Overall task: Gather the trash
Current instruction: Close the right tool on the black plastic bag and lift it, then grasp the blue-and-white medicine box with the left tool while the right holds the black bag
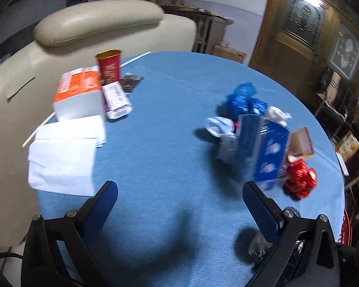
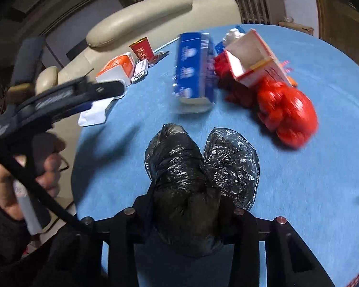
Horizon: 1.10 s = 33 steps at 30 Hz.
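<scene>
Clamped in the right gripper (image 2: pixel 191 205) at lower centre of the right wrist view: a crumpled black plastic trash bag (image 2: pixel 198 174), bunched over the round blue-clothed table (image 2: pixel 311 191). Spread wide and empty at the bottom of the left wrist view: the left gripper (image 1: pixel 179 191). Strewn at right there: an upright blue carton (image 1: pixel 263 153), a crumpled red foil wrapper (image 1: pixel 300 179); at upper left, a red paper cup (image 1: pixel 109 65).

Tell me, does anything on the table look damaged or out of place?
Yes. The blue box stands tilted among crumpled wrappers, and the red-and-white box beside it is torn open, lying askew on red wrappers.
</scene>
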Tool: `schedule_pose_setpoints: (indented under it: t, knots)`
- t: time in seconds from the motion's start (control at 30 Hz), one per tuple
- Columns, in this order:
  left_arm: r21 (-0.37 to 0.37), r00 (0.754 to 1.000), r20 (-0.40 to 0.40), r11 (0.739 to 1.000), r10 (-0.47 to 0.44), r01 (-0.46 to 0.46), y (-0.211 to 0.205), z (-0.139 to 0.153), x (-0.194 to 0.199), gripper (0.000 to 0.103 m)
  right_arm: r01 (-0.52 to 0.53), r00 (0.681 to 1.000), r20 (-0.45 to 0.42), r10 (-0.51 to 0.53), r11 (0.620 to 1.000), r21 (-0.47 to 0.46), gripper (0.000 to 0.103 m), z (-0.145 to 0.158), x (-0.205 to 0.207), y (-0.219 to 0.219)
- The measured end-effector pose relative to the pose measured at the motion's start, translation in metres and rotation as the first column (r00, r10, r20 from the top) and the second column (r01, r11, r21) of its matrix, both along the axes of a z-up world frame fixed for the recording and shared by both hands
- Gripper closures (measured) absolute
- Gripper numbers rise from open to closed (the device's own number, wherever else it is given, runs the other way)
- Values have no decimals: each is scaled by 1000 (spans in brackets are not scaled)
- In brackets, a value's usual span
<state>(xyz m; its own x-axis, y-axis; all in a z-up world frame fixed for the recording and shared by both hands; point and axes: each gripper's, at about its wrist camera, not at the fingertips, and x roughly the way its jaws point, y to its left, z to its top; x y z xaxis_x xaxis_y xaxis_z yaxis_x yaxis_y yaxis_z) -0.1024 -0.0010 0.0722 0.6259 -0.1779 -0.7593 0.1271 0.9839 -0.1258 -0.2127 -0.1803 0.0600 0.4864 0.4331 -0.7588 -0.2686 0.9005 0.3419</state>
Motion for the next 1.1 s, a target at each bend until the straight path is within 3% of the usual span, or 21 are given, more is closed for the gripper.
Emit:
schedule_pose_setpoints:
  t: [0.27,0.57,0.93,1.1]
  knots:
    - [20,996,24,996,-89,88,-46,12,-5,0,148,989,-7,-148,985,84,61,7,-32,-50]
    - [30,983,170,997,-72,68,-54,39,-48,0,229,973,-4,-231,962,148,61,9,-43,-79]
    - [141,989,130,989,-73,54,-84,5,-30,0,286,957,-18,-288,940,183,61,7,-41,-86]
    - [176,982,162,982,-97,68,-90,6,-31,0,293,955,-15,-295,937,191,61,8,-41,-86]
